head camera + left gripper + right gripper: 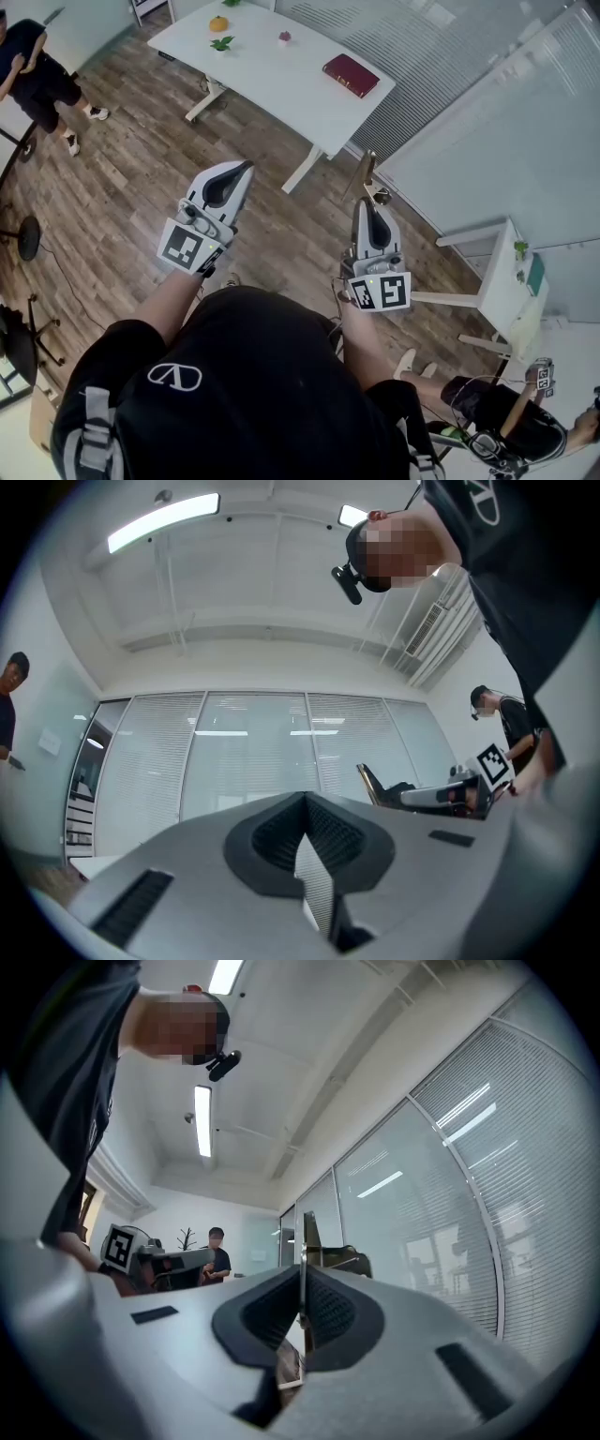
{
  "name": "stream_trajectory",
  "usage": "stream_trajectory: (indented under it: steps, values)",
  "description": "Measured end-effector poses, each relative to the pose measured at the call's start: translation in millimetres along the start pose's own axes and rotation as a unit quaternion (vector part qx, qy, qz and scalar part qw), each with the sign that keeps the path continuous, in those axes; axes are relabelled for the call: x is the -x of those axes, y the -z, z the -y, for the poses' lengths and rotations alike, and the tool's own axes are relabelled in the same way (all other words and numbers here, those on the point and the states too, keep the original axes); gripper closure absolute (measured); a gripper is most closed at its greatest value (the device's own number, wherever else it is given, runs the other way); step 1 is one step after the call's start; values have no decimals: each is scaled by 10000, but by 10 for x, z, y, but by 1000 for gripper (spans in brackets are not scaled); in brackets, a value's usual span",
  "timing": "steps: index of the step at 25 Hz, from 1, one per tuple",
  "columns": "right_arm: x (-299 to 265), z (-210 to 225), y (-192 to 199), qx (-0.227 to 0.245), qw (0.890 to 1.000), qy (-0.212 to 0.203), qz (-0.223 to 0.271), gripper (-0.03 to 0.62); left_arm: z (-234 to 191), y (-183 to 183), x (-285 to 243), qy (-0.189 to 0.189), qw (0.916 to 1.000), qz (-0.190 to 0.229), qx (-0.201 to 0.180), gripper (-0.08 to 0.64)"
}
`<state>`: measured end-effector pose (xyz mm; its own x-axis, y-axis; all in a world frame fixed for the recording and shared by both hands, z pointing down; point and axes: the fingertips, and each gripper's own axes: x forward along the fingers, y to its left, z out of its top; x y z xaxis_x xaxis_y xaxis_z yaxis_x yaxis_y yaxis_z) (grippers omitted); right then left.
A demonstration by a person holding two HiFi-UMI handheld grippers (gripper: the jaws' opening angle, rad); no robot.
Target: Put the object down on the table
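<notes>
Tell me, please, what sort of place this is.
Probably an office or meeting room: a white table, glass partition walls with blinds, a wood-pattern floor and ceiling strip lights.

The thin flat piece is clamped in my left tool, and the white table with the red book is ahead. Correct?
Not quite: the thin flat piece is clamped in the right tool, as the right gripper view shows. The white table with the red book is ahead.

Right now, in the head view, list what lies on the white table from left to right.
Orange round object → small pink object → red book. Small green plant left out: it shares the orange object's place across.
</notes>
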<state>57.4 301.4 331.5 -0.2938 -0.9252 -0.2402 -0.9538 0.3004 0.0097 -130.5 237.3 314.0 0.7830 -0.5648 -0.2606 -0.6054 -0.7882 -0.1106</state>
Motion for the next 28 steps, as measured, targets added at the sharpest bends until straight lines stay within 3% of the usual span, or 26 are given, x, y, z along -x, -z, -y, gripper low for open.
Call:
stream_trajectory:
  steps: [4, 8, 14, 19, 23, 28]
  values:
    - [-7, 82, 29, 5, 10000, -5, -47, 586, 29, -54, -124, -50, 9999, 154, -30, 555]
    - [41, 242, 59, -49, 10000, -57, -41, 586, 137, 138, -185, -46, 9999, -95, -20, 555]
    - [155, 490, 132, -118, 9997, -198, -13, 586, 289, 96, -399, -247, 9996, 106, -121, 555]
    - [116, 674, 274, -216, 9992, -330, -73, 586, 307, 227, -576, -303, 9994, 7, -172, 555]
    - [-77, 778, 384, -214, 9991, -355, -81, 586, 148, 281, -730, -324, 9992, 85, -227, 555]
    - [-669, 1095, 654, -199, 9993, -302, -130, 586, -339, 606, -1224, -255, 9995, 116, -141, 555]
